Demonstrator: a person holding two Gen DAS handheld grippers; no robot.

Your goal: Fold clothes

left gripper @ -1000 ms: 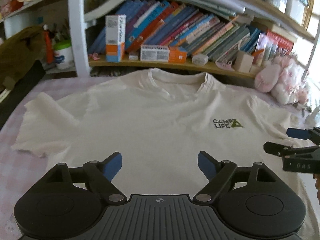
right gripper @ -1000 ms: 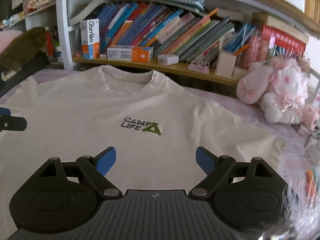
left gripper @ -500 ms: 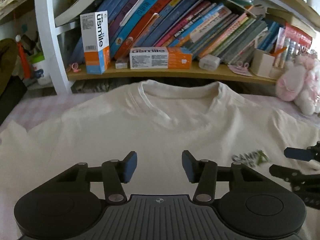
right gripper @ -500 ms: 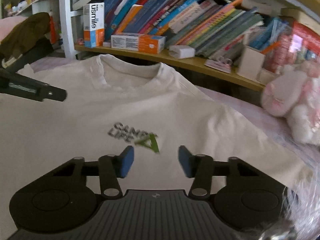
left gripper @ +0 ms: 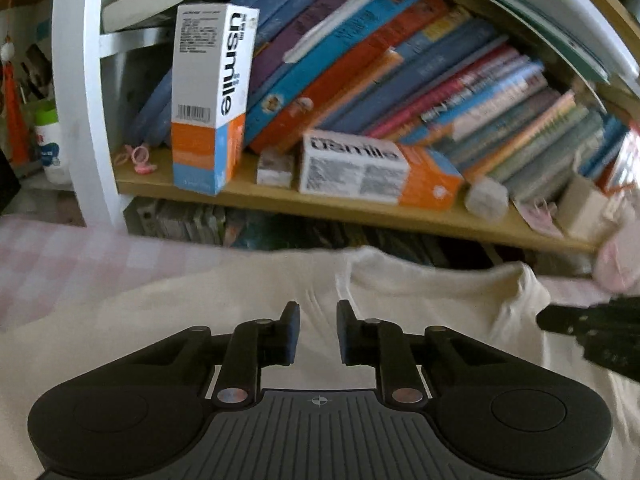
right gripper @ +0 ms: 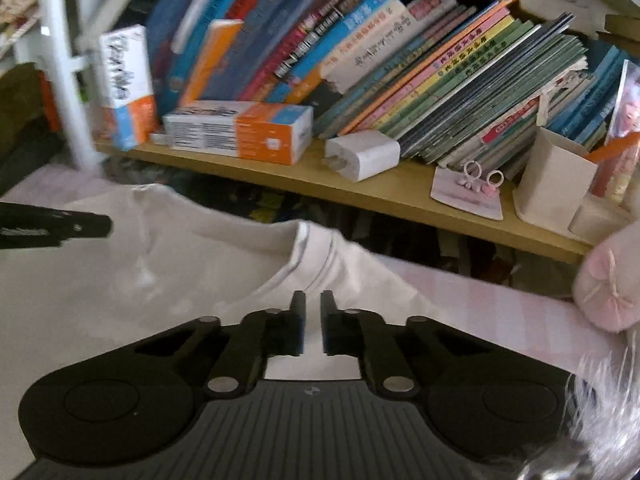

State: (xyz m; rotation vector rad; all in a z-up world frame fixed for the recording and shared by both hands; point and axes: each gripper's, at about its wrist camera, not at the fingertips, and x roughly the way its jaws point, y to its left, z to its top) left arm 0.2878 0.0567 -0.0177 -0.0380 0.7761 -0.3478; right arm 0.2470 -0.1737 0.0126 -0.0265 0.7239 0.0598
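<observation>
Left gripper (left gripper: 318, 334) sits low and level, pointing forward, its jaws drawn in with a clear gap showing between the blue pads (left gripper: 291, 334). Right gripper (right gripper: 313, 326) — same low, forward pose — has its jaws narrower, only a thin slit between them. The two grippers run side by side — each one's tip shows at the edge of the other's view.

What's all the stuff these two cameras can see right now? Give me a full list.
T-shirt: one, cream, flat on the pink checked cloth, collar toward the shelf.
Books: many, mixed colours, leaning along the wooden shelf.
Toothpaste-style boxes: two, white and orange; one upright, one lying flat.
Small white box: one, on the shelf.
Plush toy: one, pink, far right.
Left claw: black, narrowly open over the shirt.
Right claw: black, nearly closed at the collar.
</observation>
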